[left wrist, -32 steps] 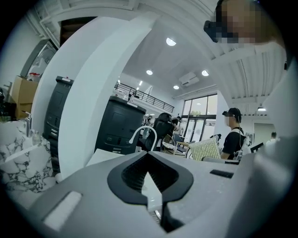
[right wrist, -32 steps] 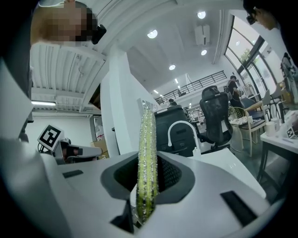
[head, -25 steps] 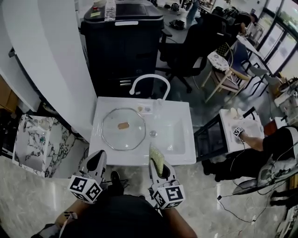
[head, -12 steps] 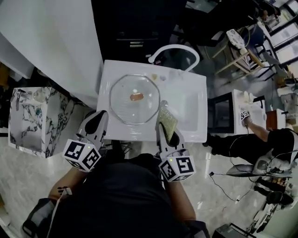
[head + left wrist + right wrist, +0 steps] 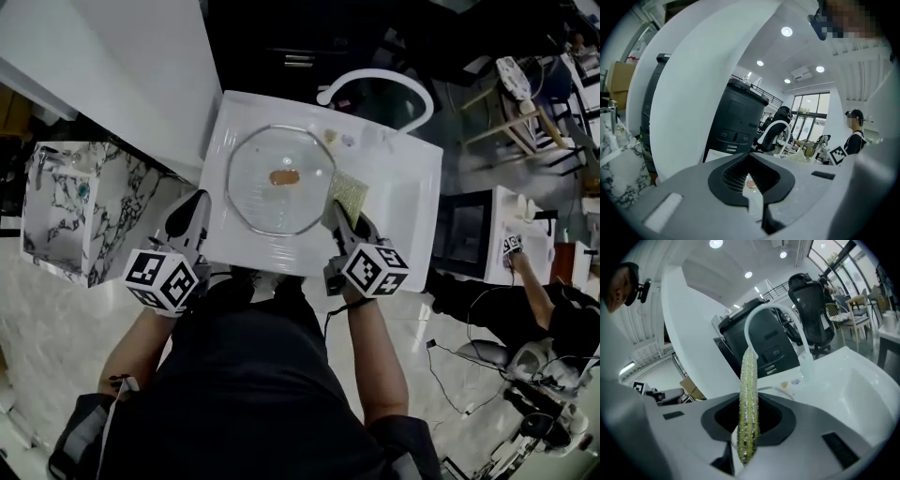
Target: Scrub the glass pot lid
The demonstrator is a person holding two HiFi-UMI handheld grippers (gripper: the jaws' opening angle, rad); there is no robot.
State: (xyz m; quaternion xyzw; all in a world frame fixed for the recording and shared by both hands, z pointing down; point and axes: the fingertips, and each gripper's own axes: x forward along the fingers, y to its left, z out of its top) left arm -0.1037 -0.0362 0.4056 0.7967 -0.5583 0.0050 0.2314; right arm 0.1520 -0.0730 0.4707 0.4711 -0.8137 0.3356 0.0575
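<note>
Beside the round clear glass pot lid [image 5: 277, 178], the right hand-held gripper [image 5: 345, 208] pinches a yellow-green scrubbing sponge [image 5: 349, 192]; the left hand-held gripper [image 5: 192, 206] is pressed together, empty.

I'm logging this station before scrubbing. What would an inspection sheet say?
Surface: white sink unit.
Job's things: glass pot lid flat on its left part; scrub pad in right tool.
Clutter: small bits beside the faucet.
Grippers: left tool shut, empty; right tool shut on the scrub pad.
Cables: cords on the floor at right.
Surroundings: marbled box at left; seated person at right.
</note>
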